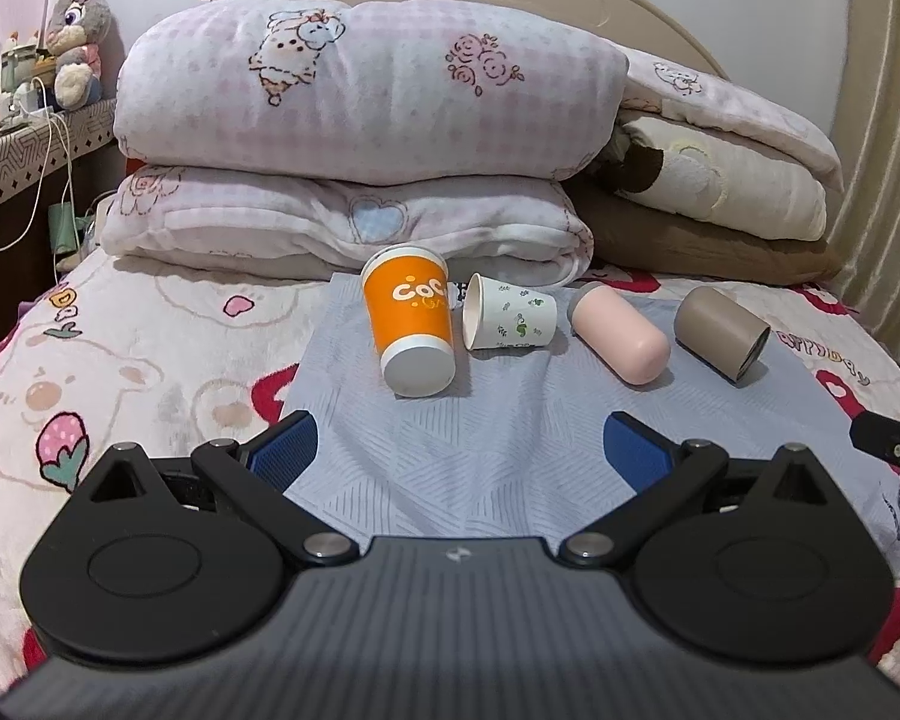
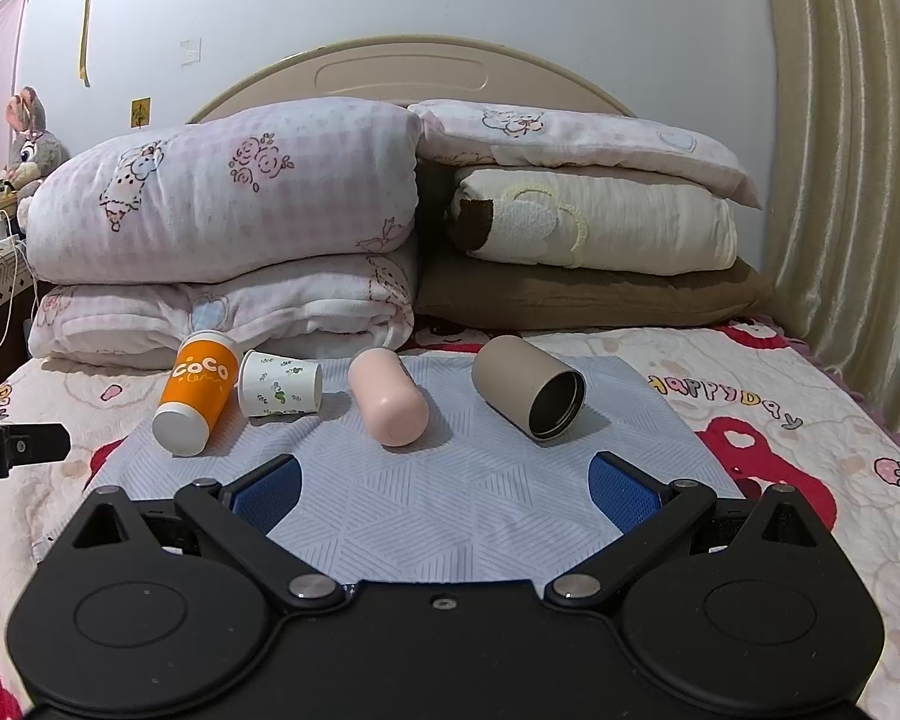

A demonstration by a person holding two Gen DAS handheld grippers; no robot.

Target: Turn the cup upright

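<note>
Several cups lie on their sides on a pale blue cloth (image 1: pixel 462 456) on the bed. From left to right: an orange and white cup (image 1: pixel 410 318) (image 2: pixel 197 390), a white paper cup with green leaves (image 1: pixel 508 313) (image 2: pixel 280 385), a pink cup (image 1: pixel 621 330) (image 2: pixel 388 397) and a taupe cup (image 1: pixel 720 333) (image 2: pixel 528 387) with its dark mouth facing front right. My left gripper (image 1: pixel 461 450) is open and empty, in front of the orange and paper cups. My right gripper (image 2: pixel 444 489) is open and empty, in front of the pink and taupe cups.
Folded pink quilts (image 1: pixel 360 120) and cream and brown bedding (image 2: pixel 588 240) are stacked just behind the cups against the headboard. A curtain (image 2: pixel 840 180) hangs on the right. A bedside stand with a plush rabbit (image 1: pixel 75 30) and cables is at the left.
</note>
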